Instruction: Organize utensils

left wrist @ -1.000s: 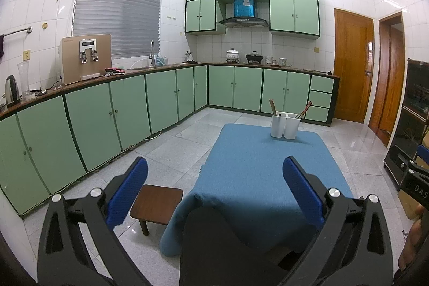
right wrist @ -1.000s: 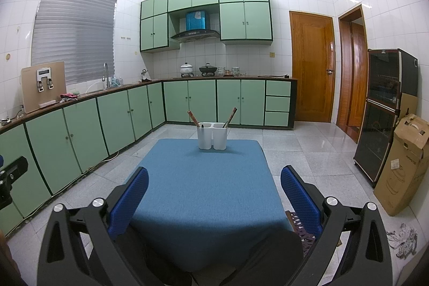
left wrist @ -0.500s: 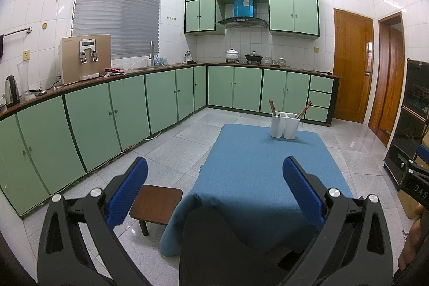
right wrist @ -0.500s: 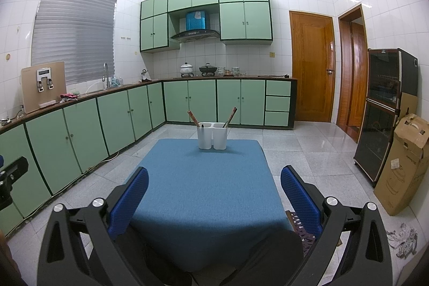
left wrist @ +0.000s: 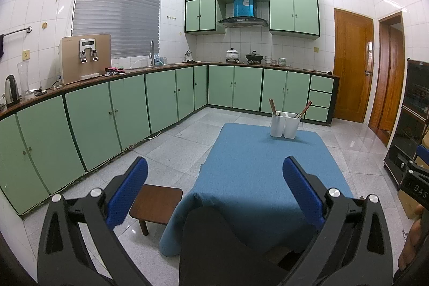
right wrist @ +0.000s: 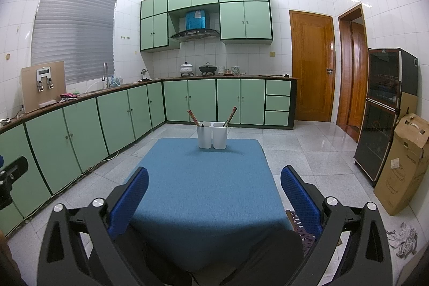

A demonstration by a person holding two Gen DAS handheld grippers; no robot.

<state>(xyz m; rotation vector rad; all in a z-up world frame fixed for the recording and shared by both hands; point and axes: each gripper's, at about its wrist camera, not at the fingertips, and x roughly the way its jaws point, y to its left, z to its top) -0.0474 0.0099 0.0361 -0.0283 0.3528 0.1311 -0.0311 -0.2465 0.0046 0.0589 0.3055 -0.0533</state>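
Your left gripper [left wrist: 214, 185] and right gripper [right wrist: 214, 192] gape empty; utensil holder [right wrist: 212, 135] with chopsticks [right wrist: 230, 115] sits well ahead, table's [right wrist: 203, 192] far end.

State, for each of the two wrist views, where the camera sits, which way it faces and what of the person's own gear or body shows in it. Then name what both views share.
Left wrist: on the left gripper, open, facing along the blue table from its left near corner; a wooden stool below.
Right wrist: on the right gripper, open, facing straight down the table; dark-clothed knees below.
Shared: the white utensil holder with chopsticks, and the green cabinets.
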